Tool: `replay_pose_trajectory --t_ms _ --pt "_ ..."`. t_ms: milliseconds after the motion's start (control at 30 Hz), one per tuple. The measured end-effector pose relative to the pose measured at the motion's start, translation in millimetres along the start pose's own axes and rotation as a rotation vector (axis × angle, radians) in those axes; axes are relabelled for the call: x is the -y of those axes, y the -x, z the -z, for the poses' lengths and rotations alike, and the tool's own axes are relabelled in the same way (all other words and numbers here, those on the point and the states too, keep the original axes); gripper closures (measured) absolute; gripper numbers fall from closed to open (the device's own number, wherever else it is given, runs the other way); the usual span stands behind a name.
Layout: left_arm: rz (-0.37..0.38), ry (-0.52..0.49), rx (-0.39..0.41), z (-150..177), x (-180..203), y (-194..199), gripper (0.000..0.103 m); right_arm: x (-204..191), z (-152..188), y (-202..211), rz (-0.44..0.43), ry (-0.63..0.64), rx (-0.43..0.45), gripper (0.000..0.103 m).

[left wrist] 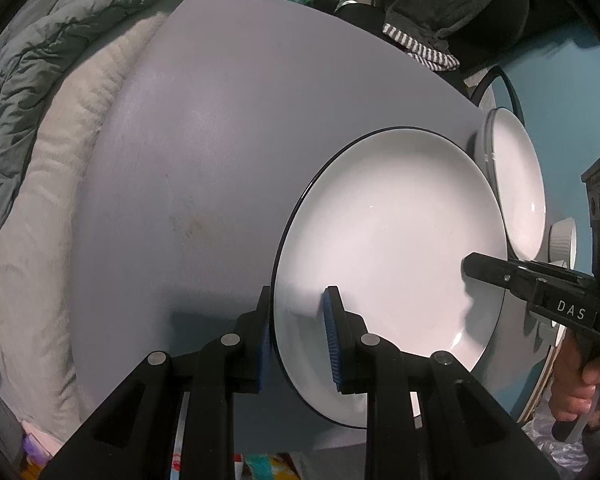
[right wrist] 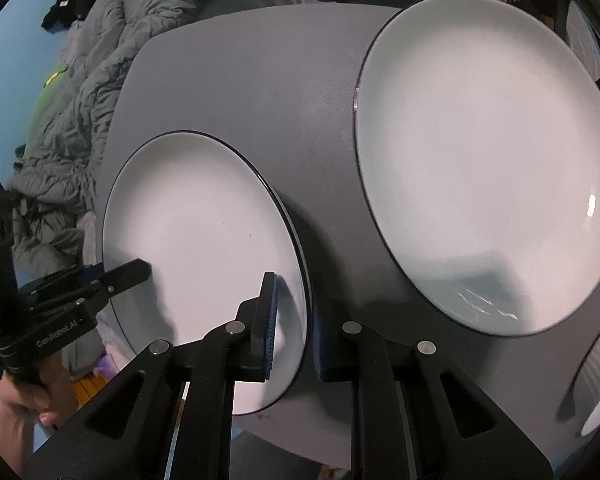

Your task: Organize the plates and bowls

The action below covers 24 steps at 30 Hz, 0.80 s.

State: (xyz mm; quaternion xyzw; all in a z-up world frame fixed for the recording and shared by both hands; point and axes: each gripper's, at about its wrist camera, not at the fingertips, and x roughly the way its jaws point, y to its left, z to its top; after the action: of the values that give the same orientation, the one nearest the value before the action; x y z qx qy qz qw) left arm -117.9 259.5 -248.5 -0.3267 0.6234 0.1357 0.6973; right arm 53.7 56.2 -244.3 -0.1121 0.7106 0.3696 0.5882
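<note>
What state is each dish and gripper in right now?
Small plate: empty, flat on the grey table, gripped at opposite rims.
Left gripper: shut on the small plate's rim.
Right gripper: shut on the small plate's other rim.
Large plate: empty, flat on the table, apart from the small plate, untouched.
Ribbed bowl: upright beside the large plate, mostly cut off.

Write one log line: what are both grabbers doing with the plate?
left gripper: shut on plate rim | right gripper: shut on opposite rim | second plate: on table

Left tool (left wrist: 298, 334) and right tool (left wrist: 476, 268) clamp opposite rims of white plate (left wrist: 392, 240).
</note>
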Motion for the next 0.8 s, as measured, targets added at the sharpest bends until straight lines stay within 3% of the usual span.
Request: replay_pose_trajectory --t_ms 300,800 --pt "0.013 -0.015 0.032 4.7 30.6 24.4 0.080 11.5 6.3 37.0 0.011 0.017 0.019 0.087" --pt "-0.005 -0.112 0.052 -34.4 109.8 25.2 0.080 68.9 -6.2 77.7 -0.020 -0.063 0.100 0.088"
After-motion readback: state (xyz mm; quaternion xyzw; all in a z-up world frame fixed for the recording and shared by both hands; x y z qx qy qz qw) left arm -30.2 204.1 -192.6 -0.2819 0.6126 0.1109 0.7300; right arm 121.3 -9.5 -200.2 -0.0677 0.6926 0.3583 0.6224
